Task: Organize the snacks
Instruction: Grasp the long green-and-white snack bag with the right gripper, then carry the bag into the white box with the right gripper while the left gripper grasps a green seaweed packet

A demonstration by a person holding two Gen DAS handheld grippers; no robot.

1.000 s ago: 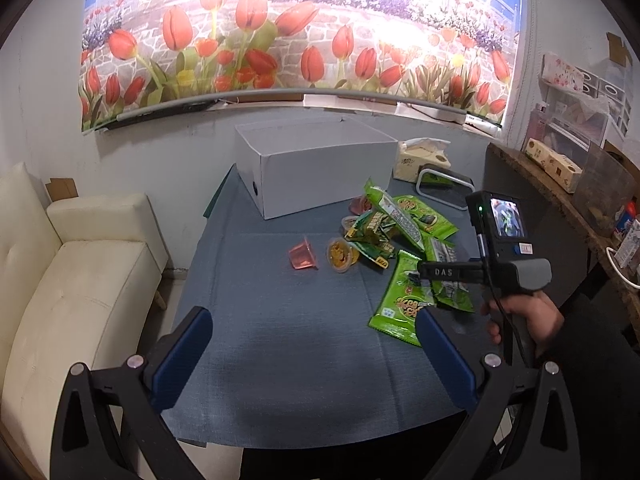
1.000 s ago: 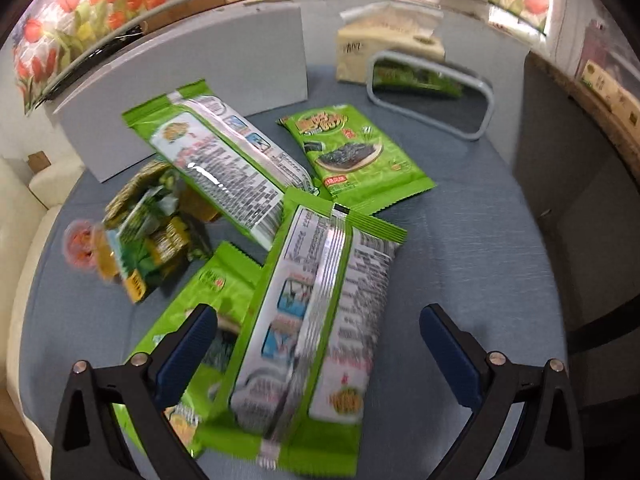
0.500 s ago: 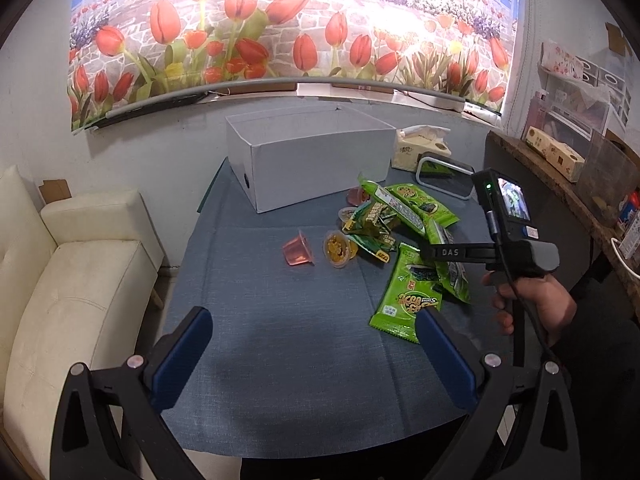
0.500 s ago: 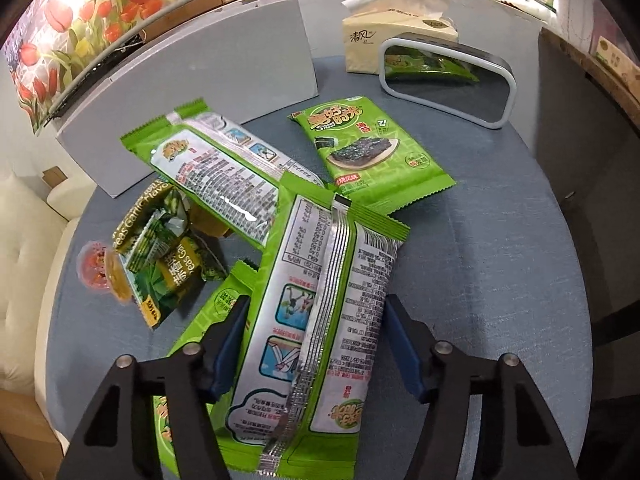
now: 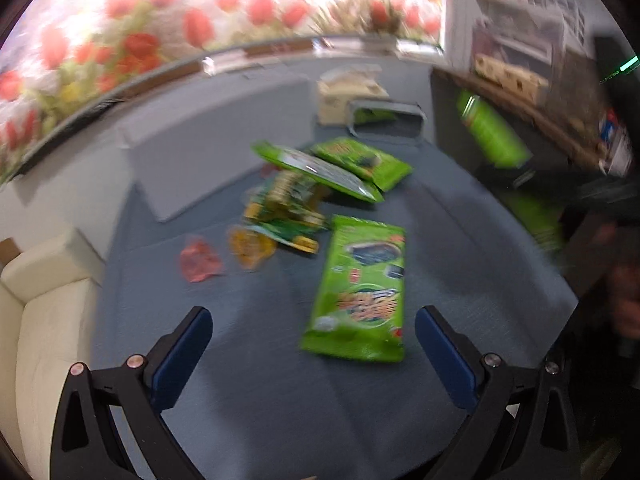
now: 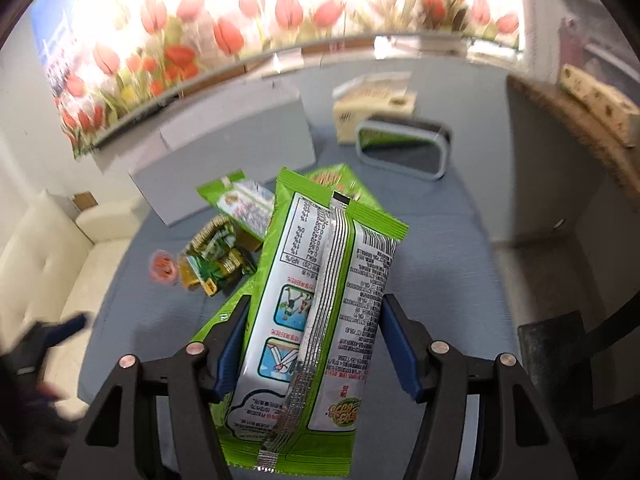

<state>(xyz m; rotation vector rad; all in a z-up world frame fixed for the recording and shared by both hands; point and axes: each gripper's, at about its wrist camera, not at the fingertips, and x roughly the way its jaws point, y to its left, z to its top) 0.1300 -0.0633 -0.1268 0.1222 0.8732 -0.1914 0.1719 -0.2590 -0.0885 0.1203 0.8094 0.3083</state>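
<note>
My right gripper (image 6: 316, 344) is shut on a green seaweed snack packet (image 6: 320, 300), back side up, and holds it above the blue table (image 6: 440, 240). The held packet also shows in the left wrist view (image 5: 494, 132) at the right. My left gripper (image 5: 314, 344) is open and empty, low over the table, with another green packet (image 5: 362, 292) lying between its fingers ahead. Further green packets (image 5: 352, 162), small green sachets (image 5: 286, 208) and two jelly cups (image 5: 200, 262) lie in a heap. A white box (image 5: 216, 160) stands behind them.
A tissue box (image 6: 374, 110) and a small mirror (image 6: 402, 152) stand at the table's back right. A cream sofa (image 5: 44, 300) is left of the table. A dark counter (image 6: 560, 168) with shelves borders the right side.
My right gripper has closed on the green packet and lifted it off the table. My left gripper has moved forward and down toward the packet heap; its view is blurred.
</note>
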